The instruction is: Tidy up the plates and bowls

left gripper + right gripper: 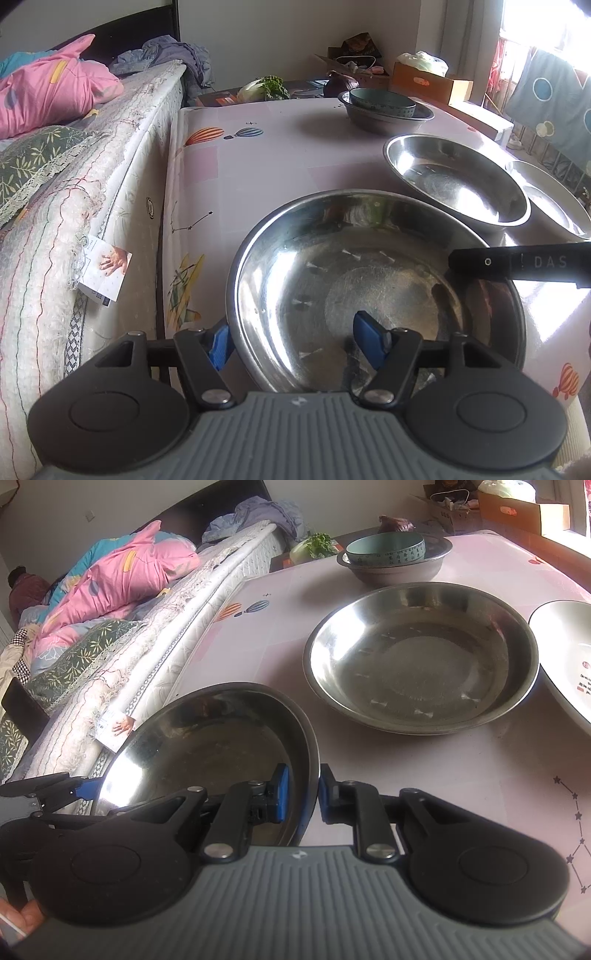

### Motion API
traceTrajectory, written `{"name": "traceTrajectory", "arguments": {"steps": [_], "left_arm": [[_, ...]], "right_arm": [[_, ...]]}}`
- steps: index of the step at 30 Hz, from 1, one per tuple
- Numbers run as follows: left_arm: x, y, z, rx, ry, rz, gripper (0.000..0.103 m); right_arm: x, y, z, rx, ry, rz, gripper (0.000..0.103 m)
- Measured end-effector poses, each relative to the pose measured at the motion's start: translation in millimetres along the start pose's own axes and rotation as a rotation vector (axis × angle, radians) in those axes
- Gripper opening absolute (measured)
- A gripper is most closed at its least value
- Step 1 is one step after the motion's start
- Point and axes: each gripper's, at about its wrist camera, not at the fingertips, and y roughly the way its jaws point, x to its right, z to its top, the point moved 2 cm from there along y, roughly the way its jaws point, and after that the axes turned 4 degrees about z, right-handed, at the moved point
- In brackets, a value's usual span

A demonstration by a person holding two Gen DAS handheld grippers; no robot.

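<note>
Steel catches the light in the nearest bowl (369,291), which we hold at the near left corner of the counter (280,147), just beside the bed (74,206). Our right gripper (300,794) has its jaws clamped on that bowl's rim, while our left gripper (295,345) straddles the opposite rim with jaws apart, one blue pad inside and one outside, neither plainly pressing. Beyond it we see a second steel bowl (421,657), a white dish (569,657) at the right edge, and a teal bowl (384,550) nested in a steel basin (399,570) at the far end.
</note>
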Motion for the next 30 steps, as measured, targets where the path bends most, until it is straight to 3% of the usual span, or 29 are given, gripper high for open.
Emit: {"name": "traceTrajectory", "arguments": {"steps": [14, 30], "left_arm": [[-1.9, -5.3, 1.1, 0.018, 0.018, 0.038, 0.067], [0.5, 10.5, 0.1, -0.035, 0.031, 0.054, 0.069]], "right_arm": [[-7.3, 0.6, 0.8, 0.006, -0.024, 0.014, 0.017], [-2.7, 9.8, -3.2, -0.009, -0.03, 0.016, 0.017]]}}
